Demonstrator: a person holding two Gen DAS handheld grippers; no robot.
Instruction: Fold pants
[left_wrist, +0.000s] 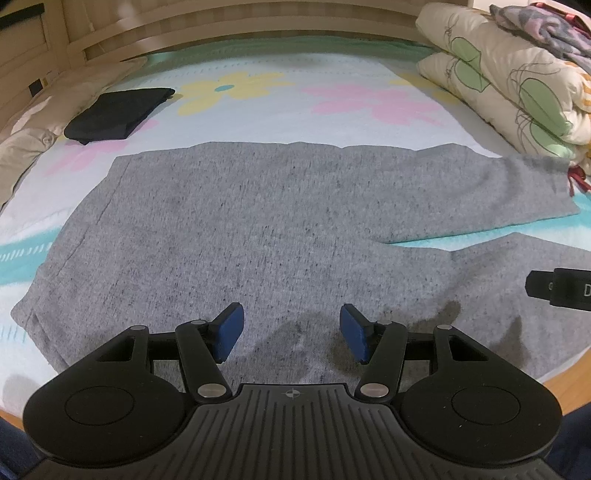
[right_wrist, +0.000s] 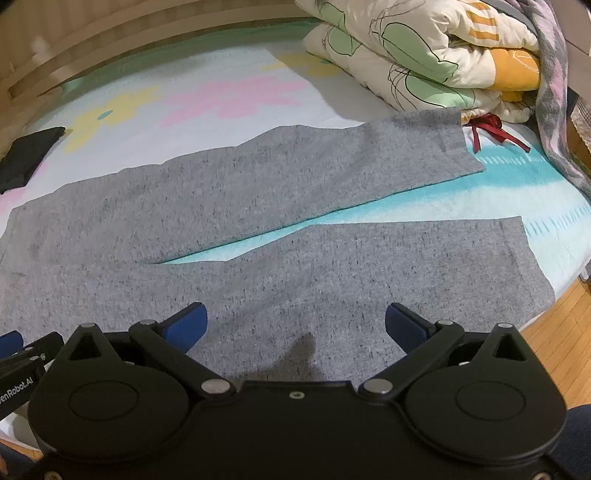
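Observation:
Grey pants (left_wrist: 240, 229) lie spread flat on the bed, waist to the left and both legs running right. In the right wrist view the two legs (right_wrist: 295, 192) part in a narrow V with teal sheet between them. My left gripper (left_wrist: 291, 328) hovers over the near edge of the seat area, open, blue pads apart with only cloth beneath. My right gripper (right_wrist: 295, 325) hangs open above the near leg, nothing between its fingers. The edge of the right gripper (left_wrist: 557, 288) shows at the right of the left wrist view.
A folded black garment (left_wrist: 114, 114) lies at the far left of the flowered sheet (left_wrist: 332, 96). A rolled quilt (right_wrist: 424, 55) is stacked at the far right, with a red ribbon (right_wrist: 487, 129) by the far leg's cuff. A pillow (left_wrist: 40, 122) lies left. Wooden floor (right_wrist: 554, 332) shows below the bed's edge.

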